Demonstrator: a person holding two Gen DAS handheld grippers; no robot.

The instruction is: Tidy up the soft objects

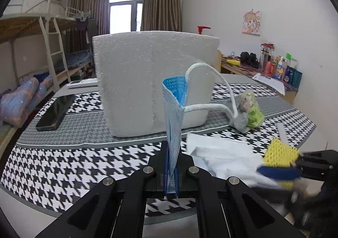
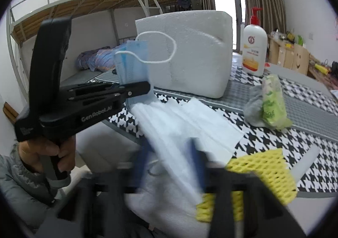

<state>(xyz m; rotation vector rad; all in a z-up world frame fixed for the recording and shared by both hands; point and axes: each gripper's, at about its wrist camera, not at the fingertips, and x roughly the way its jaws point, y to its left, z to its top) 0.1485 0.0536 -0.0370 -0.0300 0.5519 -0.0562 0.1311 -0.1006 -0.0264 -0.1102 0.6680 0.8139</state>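
Observation:
My left gripper [image 1: 171, 149] is shut on a blue face mask [image 1: 175, 98] and holds it upright in front of a white foam box [image 1: 147, 81]. The mask's white ear loop hangs to the right. From the right wrist view, the same left gripper [image 2: 147, 88] holds the blue mask [image 2: 135, 60] beside the foam box [image 2: 190, 52]. My right gripper [image 2: 169, 160] is blurred low in its view, with a pile of white masks [image 2: 186, 119] running between its blue pads. A yellow foam net [image 2: 264, 172] lies just right of it.
A grey cloth with a green packet [image 2: 270, 100] sits on the houndstooth table mat [image 1: 63, 164]. A black phone [image 1: 56, 113] lies at the left, and a lotion bottle [image 2: 254, 52] stands behind the box. A person's hand [image 2: 48, 151] grips the left tool. Bunk beds stand beyond.

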